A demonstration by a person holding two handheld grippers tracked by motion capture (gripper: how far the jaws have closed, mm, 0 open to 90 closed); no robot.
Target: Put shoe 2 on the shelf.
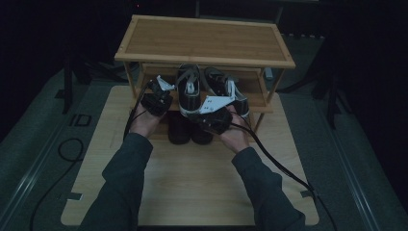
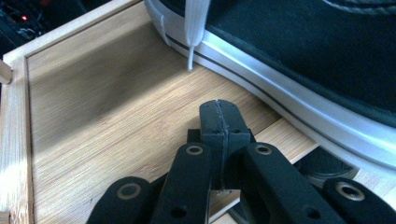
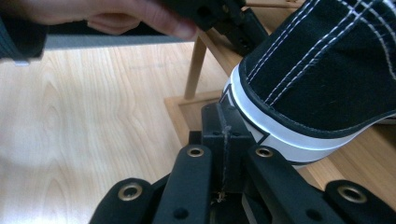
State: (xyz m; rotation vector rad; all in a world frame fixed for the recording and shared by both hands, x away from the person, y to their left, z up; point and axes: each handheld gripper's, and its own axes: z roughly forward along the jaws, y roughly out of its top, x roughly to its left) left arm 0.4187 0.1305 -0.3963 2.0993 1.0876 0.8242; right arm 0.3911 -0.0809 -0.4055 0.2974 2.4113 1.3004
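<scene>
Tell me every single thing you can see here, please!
Shoe rack: one, light wood, back of the table.
Sneakers: two, black with white soles and laces, on the rack's middle shelf.
Dark shoes: apparently two, black, under that shelf.
Table: one, pale wood.
Cable: one, black, looped on the grey floor, left.
Left gripper: one, black, jaws shut, beside a sneaker's sole.
Right gripper: one, black, jaws shut, against a sneaker's toe.
</scene>
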